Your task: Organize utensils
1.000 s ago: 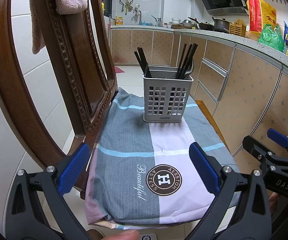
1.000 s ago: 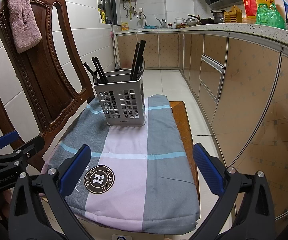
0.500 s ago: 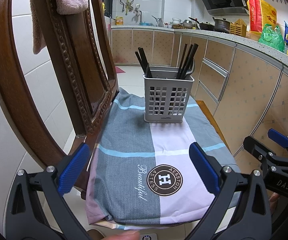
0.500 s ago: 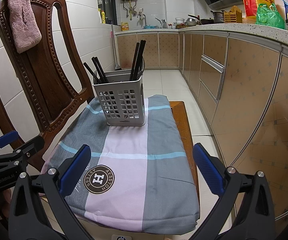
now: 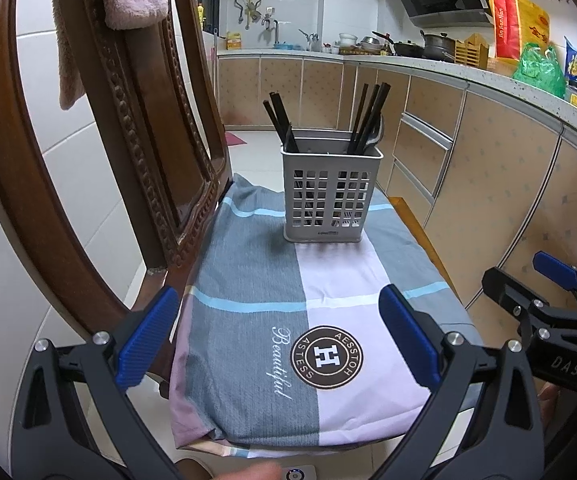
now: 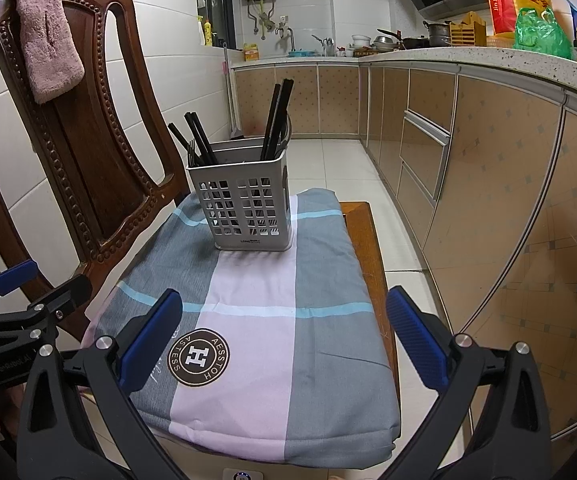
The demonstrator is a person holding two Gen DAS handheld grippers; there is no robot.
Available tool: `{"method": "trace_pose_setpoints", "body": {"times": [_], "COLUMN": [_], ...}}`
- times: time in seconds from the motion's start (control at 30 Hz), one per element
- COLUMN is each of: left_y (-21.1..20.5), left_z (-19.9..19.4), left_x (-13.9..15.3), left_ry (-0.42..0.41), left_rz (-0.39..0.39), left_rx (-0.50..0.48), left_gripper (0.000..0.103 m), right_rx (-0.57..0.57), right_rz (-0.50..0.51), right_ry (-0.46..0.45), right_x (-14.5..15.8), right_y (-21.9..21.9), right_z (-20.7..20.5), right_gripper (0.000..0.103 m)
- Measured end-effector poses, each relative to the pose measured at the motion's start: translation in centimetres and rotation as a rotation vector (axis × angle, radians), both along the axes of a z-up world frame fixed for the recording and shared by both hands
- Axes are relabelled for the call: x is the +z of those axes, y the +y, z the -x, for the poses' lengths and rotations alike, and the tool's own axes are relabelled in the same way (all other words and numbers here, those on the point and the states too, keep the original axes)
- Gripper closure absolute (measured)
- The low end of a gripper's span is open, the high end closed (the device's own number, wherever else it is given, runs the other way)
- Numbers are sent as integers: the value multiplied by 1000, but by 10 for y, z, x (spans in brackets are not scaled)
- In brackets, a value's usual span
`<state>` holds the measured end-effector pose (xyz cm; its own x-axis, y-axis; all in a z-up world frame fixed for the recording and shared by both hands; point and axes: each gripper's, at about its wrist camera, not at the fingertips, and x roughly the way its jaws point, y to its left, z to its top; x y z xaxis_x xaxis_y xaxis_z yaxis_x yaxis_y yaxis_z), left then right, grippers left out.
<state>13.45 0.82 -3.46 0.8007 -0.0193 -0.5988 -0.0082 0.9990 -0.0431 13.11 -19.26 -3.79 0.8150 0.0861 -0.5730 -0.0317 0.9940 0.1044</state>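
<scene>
- two groups of black chopsticks [image 5: 362, 118] [image 6: 276, 116] stand in a grey slotted utensil holder [image 5: 330, 196] [image 6: 244, 208], long axes near vertical, tips down, tops fanning outward past the rim.
- the left group leans away from the holder's centre toward the wooden chair back [image 5: 100, 128] [image 6: 84, 148]; the right group tilts the other way, toward the cabinets [image 5: 488, 184].
- the holder sits upright on a folded checked cloth [image 5: 256, 280] [image 6: 256, 320], at its far end.
- the left gripper [image 5: 276, 336] is spread wide with nothing between its fingers, hanging at the cloth's near edge, well apart from the holder.
- the right gripper [image 6: 282, 336] is likewise spread and empty, beside the other at the cloth's near end.
</scene>
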Motion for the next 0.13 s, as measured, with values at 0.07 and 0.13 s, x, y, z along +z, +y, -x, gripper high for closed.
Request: {"method": "trace_pose_setpoints", "body": {"times": [0.07, 0.13], "left_y": [1, 2], "left_z": [-2, -2], "left_x": [0, -1], "left_ry": [4, 6], "left_rz": [1, 4], "left_rx": [5, 6], "left_gripper": [4, 4], "right_rx": [0, 0], "right_rz": [-1, 0], "right_ry": [0, 1], "right_x": [0, 0], "right_y": [0, 0], "right_z": [0, 0], "right_gripper": [3, 3]}}
